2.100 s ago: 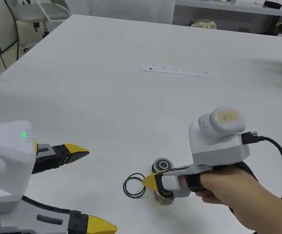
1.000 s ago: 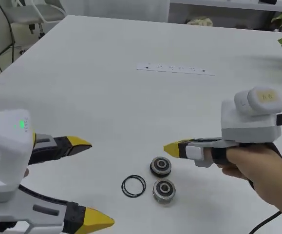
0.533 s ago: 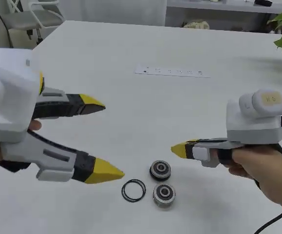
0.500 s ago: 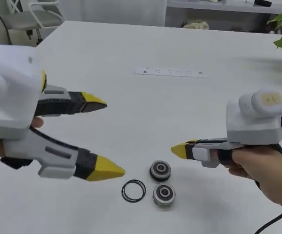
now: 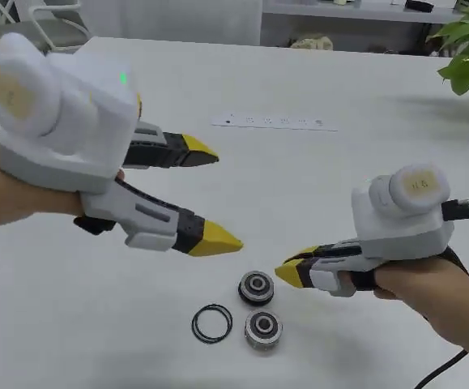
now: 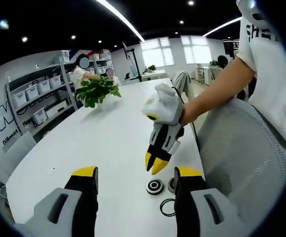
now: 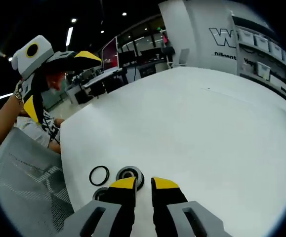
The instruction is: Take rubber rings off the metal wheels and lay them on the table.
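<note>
Head view: white table (image 5: 339, 162). Left gripper (image 5: 228, 200) at left, raised, jaws wide apart, empty. Right gripper (image 5: 285, 273) at right, jaws almost together, empty. Two metal wheels (image 5: 256, 288) on table, near side, below gripper tips. Rubber rings (image 5: 211, 323) flat just left of nearer wheel.

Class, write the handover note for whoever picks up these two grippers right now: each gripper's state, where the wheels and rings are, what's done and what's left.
Left gripper: open wide, empty, held above the table, left of the parts.
Right gripper: jaws together, empty, tips just right of the far metal wheel.
Near metal wheel: lying flat, close beside the far one.
Rubber rings: black overlapping loops on the table, left of the near wheel and apart from it.
Done: those rings are laid down.
Left: the far wheel's rim looks dark, so it may still carry a ring. Check both wheels.
</note>
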The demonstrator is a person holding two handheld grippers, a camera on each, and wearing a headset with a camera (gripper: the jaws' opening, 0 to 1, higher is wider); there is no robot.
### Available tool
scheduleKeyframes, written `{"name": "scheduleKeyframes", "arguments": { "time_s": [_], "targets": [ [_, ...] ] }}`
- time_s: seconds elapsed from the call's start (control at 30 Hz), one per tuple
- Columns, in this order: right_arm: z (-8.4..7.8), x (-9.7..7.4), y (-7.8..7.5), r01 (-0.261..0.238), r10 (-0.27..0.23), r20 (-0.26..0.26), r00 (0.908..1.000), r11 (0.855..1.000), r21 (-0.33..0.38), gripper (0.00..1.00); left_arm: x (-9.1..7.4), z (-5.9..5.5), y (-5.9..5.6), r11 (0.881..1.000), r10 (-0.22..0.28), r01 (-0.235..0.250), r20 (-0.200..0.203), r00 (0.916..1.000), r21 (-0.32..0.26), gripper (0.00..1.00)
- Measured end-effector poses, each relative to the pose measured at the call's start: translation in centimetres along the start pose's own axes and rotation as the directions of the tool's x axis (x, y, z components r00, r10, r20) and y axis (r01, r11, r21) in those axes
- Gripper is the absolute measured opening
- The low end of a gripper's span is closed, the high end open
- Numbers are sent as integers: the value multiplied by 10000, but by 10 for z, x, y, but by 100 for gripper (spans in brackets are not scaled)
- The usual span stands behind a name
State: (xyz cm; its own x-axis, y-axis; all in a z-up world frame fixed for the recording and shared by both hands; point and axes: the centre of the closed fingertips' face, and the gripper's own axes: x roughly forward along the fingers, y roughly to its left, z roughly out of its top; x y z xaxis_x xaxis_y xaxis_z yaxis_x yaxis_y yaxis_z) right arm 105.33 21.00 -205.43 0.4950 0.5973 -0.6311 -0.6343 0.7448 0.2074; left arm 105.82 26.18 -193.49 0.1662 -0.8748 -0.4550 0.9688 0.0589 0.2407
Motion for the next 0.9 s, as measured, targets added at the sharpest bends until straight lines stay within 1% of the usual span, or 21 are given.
{"name": "scheduleKeyframes", "arguments": {
  "time_s": [0.07, 0.1, 0.13, 0.27, 0.37, 0.5, 0.53, 0.57, 0.6, 0.63, 0.7, 0.73, 0.83, 0.9],
  "targets": [
    [-2, 1, -1, -18, 17, -93, 10000, 9999, -113, 9, 8, -1, 0, 10000, -19, 18, 148, 9999, 66, 55],
    [-4, 1, -1, -43, 40, -141, 9999, 9998, -182, 10, 14, 0, -1, 9999, -100, 104, 370, 9993, -95, 53],
    [-5, 2, 0, -87, 82, -190, 9998, 9997, -238, 10, 20, -2, -1, 9996, -137, 148, 448, 9989, -227, 52],
    [-12, 4, 1, -189, 178, -398, 9990, 9995, -262, 10, 40, -14, -3, 9996, -172, 180, 358, 9992, -235, 46],
    [-17, 5, 2, -252, 226, -603, 9979, 9988, -414, 11, 48, -22, -11, 9976, -495, 509, 312, 9983, -469, 40],
    [-20, 7, 5, -348, 300, -719, 9970, 9972, -666, 14, 59, -41, -19, 9980, -431, 429, -39, 9991, -459, 33],
    [-20, 7, 6, -412, 361, -720, 9968, 9967, -706, 14, 61, -45, -21, 9979, -421, 416, -99, 9991, -488, 32],
    [-20, 8, 7, -451, 397, -731, 9965, 9962, -741, 14, 63, -51, -24, 9975, -396, 382, -224, 9990, -602, 31],
    [-21, 8, 8, -477, 419, -756, 9963, 9958, -776, 15, 64, -55, -26, 9974, -393, 375, -287, 9988, -612, 30],
    [-21, 8, 9, -499, 428, -794, 9959, 9948, -892, 15, 65, -61, -29, 9980, -423, 399, -477, 9980, -490, 28],
    [-23, 10, 11, -500, 399, -924, 9949, 9928, -1091, 18, 67, -67, -35, 9980, -544, 521, -678, 9962, -350, 26],
    [-24, 11, 11, -527, 417, -964, 9945, 9920, -1148, 19, 68, -68, -36, 9978, -597, 575, -683, 9959, -337, 25],
    [-27, 12, 15, -642, 490, -1092, 9928, 9881, -1399, 21, 72, -76, -36, 9972, -575, 533, -814, 9950, -529, 22],
    [-28, 13, 17, -648, 477, -1126, 9925, 9861, -1529, 21, 75, -82, -37, 9972, -602, 553, -1028, 9929, -502, 20]
  ]
}}
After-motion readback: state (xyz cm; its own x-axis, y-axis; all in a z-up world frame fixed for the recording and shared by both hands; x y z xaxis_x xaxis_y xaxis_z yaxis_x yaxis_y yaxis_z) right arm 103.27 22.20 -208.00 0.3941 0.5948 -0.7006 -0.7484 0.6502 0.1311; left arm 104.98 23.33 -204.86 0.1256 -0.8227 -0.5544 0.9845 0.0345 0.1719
